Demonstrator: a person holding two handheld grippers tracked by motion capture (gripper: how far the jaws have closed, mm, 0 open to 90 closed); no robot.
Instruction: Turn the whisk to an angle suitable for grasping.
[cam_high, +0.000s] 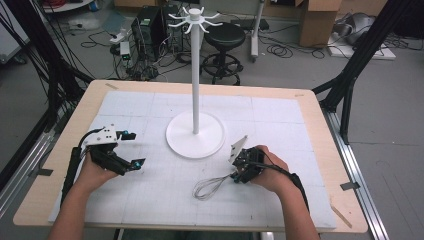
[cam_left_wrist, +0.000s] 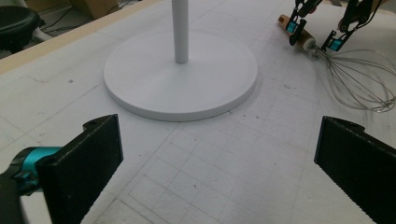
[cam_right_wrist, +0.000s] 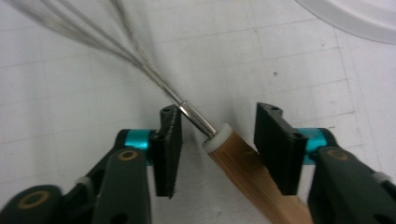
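Note:
A wire whisk with a wooden handle lies on the white gridded mat, in front of the white stand's round base. My right gripper is lowered over the handle end. In the right gripper view the handle sits between the jaws of the right gripper; a gap shows at the left pad, so the jaws stand open around it. The whisk and the right gripper also show far off in the left gripper view. My left gripper rests at the mat's left, open wide and empty.
The tall white stand with hooked arms at its top rises from the mat's middle. The mat covers a wooden table. A stool, cables and boxes stand on the floor beyond the table's far edge.

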